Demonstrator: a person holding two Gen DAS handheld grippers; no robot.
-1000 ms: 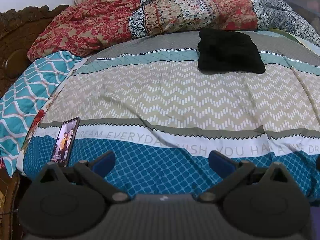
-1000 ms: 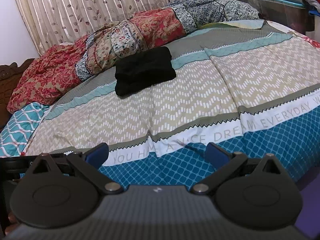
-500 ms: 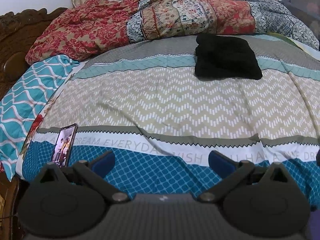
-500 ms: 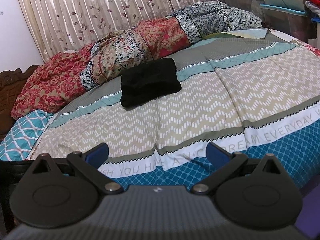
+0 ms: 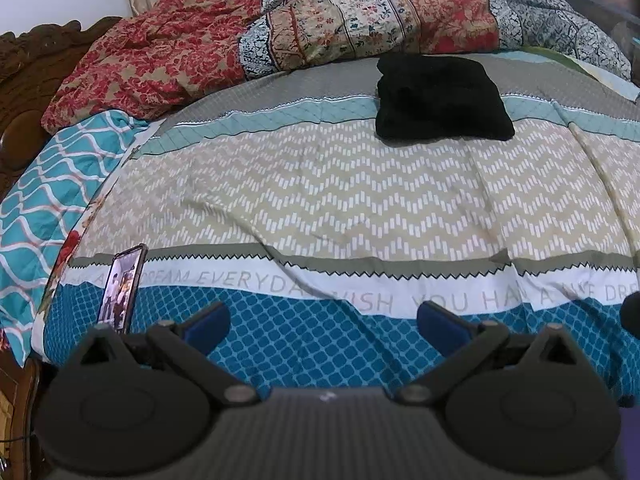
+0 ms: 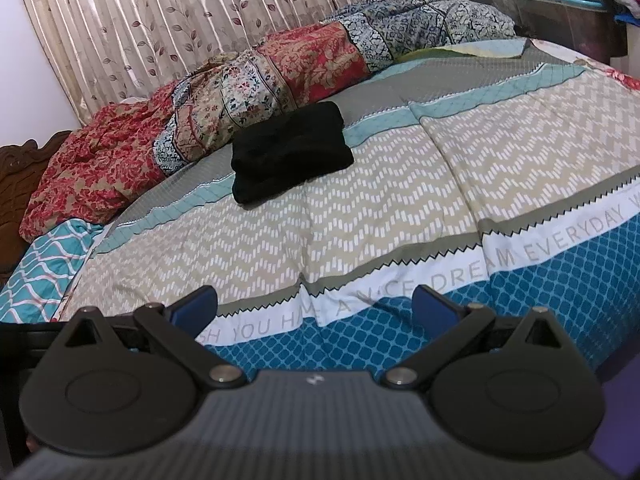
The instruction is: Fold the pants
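A: Any writing to read?

B: The bedspread carries a white band printed "DREAM EVERYDAY", then "WISH YOU HAVE A NICE DREAM" in part. A phone leans upright at its left edge, screen lit.

A: How do the grippers sit?

B: The left gripper hangs low over the blue near edge, its jaws spread wide with nothing between them. The right gripper is the same: wide apart, empty, aimed across the bed.

A: And the pants?

B: The black pants lie folded on the grey and teal stripes, just before the floral quilt, well apart from both grippers.

A: Changed since earlier?

B: The right view has tilted up, so more curtain shows.
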